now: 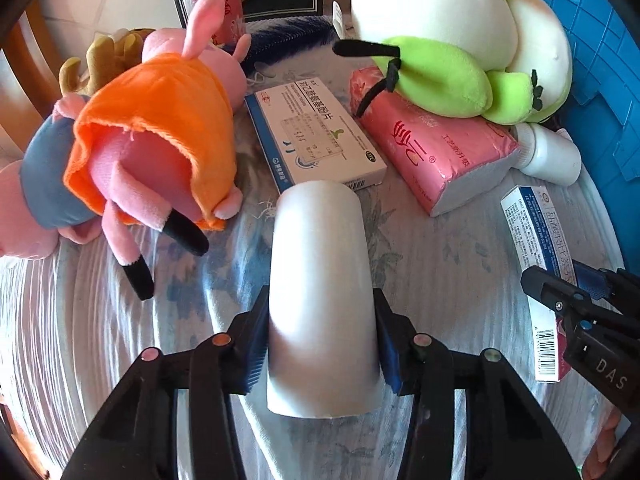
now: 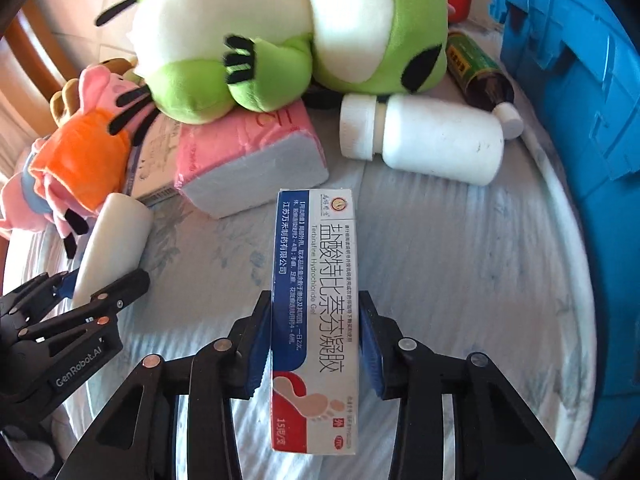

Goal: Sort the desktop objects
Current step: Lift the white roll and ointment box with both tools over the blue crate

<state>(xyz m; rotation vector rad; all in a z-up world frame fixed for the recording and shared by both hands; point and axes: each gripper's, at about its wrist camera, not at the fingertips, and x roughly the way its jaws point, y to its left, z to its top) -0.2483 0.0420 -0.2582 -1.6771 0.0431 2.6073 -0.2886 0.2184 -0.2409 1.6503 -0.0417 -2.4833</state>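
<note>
White tube (image 1: 320,288) clamped in left gripper (image 1: 322,350), gel box (image 2: 316,320) clamped in right gripper (image 2: 316,344)

Two wrist cameras, each looking steeply down along its own jaws at the cluttered worktop (image 1: 460,272).

The left view sits close over a white cylinder (image 1: 320,300) and catches the right gripper (image 1: 560,304) at its right edge; the right view sits close over a gel box (image 2: 314,312) with the left gripper (image 2: 92,288) at its left edge. Both share the pink tissue pack (image 1: 436,148), green frog plush (image 2: 280,40) and white bottle (image 2: 432,140).
</note>
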